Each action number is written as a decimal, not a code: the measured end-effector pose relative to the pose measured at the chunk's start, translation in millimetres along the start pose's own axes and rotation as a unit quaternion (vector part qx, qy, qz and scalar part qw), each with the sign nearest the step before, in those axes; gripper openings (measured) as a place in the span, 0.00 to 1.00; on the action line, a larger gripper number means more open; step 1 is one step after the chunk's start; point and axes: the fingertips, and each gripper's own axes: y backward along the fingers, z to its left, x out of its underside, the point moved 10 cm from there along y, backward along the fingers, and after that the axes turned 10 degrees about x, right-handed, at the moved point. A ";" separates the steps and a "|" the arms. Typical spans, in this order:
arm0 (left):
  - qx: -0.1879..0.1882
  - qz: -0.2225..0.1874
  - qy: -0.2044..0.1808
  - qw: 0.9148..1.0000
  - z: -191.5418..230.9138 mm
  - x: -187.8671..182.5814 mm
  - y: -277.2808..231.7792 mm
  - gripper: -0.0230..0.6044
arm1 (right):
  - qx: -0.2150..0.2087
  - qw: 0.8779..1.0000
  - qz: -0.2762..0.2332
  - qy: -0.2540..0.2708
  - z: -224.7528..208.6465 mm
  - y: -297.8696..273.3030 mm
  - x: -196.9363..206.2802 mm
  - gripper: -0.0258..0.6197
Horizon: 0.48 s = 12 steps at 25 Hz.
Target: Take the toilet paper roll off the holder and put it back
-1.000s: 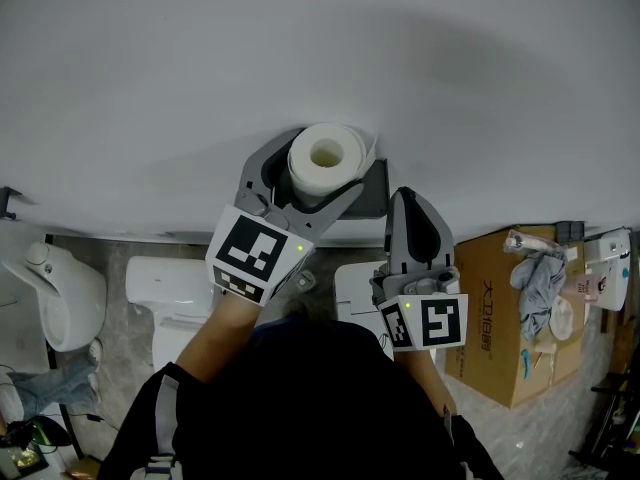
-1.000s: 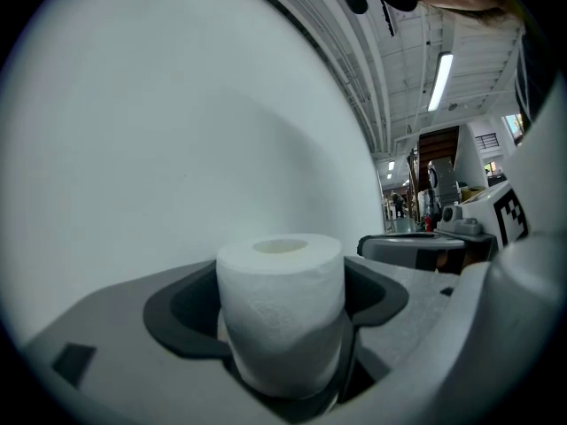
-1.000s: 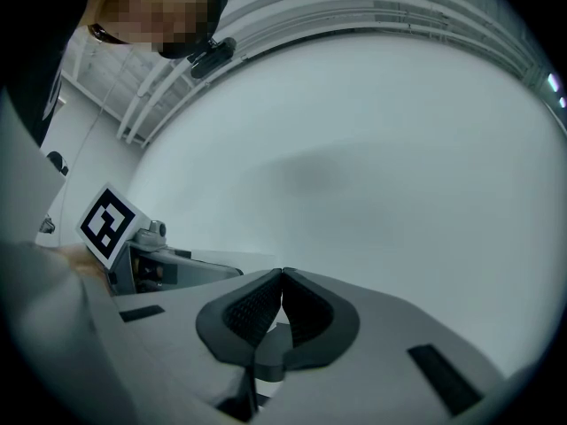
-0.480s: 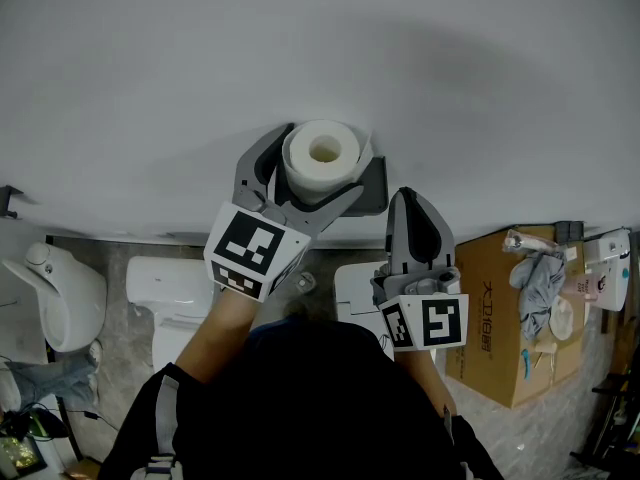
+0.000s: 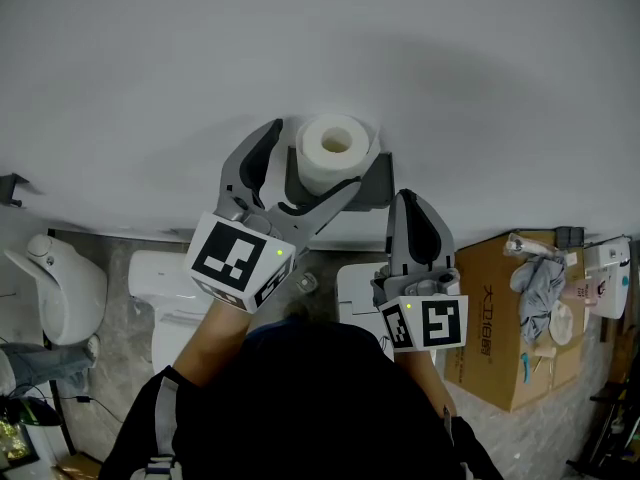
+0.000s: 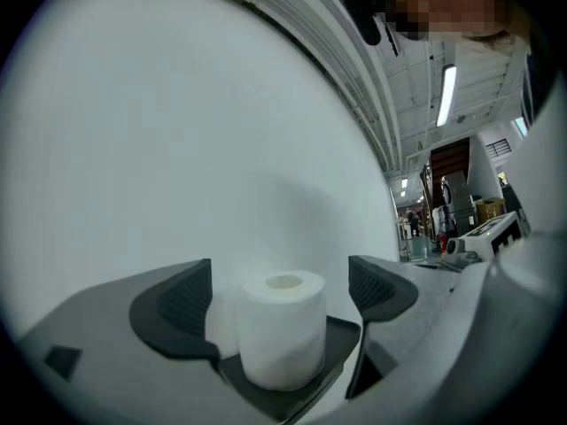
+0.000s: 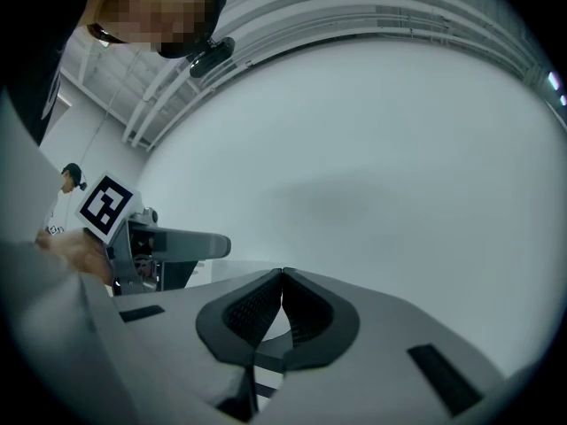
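The white toilet paper roll [image 5: 335, 148] stands upright on the dark holder shelf [image 5: 376, 186] fixed to the white wall. My left gripper [image 5: 312, 158] reaches up to it, jaws opening, one on each side of the roll. In the left gripper view the roll [image 6: 283, 326] sits on the holder [image 6: 297, 395] with a gap between it and each pad, so nothing presses on it. My right gripper [image 5: 408, 208] hangs just right of the holder and a little below it. Its jaws are shut with nothing in them, their pads meeting in the right gripper view [image 7: 282, 292].
Below the wall stand a white toilet [image 5: 170, 288] and a white urinal-like fixture [image 5: 50, 288] at the left. At the right, a cardboard box [image 5: 495, 318] carries a grey cloth [image 5: 538, 280]. A small dark bracket [image 5: 10, 190] sticks out of the wall at far left.
The left gripper's jaws have spread wide and let go of the roll, and the gripper has drawn back down and to the left. The roll stays on the holder. The right gripper has not moved.
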 end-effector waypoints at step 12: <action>-0.043 -0.032 -0.023 0.998 -17.8 -16.6 52.1 0.19 | -0.022 1.000 -0.012 0.000 20.1 11.8 -8.3 0.08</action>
